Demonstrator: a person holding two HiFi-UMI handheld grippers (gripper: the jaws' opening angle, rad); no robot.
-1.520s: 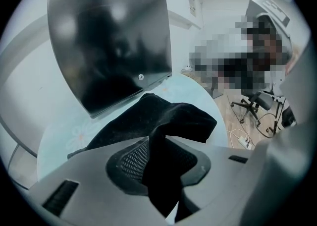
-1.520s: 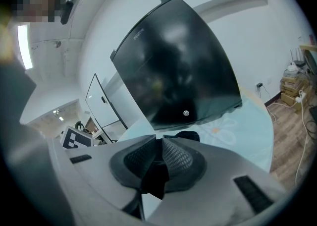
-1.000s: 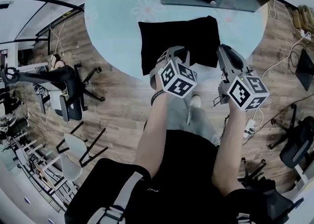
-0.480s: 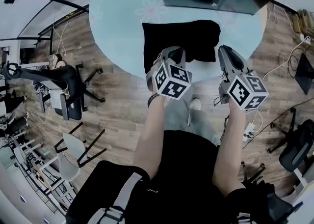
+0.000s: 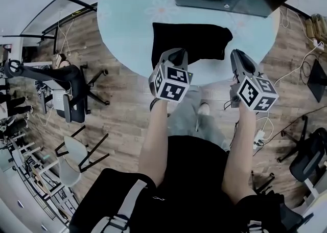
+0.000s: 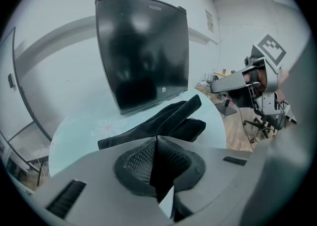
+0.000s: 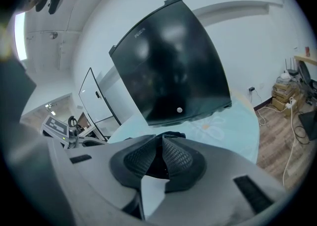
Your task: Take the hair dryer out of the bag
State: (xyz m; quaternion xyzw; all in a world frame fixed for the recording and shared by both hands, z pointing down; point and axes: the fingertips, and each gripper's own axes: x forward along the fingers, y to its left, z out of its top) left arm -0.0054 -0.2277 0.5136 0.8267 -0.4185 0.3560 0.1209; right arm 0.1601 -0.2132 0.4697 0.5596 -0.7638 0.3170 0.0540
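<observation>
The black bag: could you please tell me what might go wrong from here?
The left gripper pinches only a thin fold of the bag, so the fabric may slip from its jaws. The bag lies near the table edge; a pull that way could drag it off.

- Head view looks steeply down from above onto the left claw [image 5: 178, 53], the right claw [image 5: 238, 53] and the round pale-blue glass tabletop [image 5: 127, 17].
- Each claw view sits close behind its own jaws, facing the black flat-screen monitor [image 6: 143, 56] ahead; all three views share it.
</observation>
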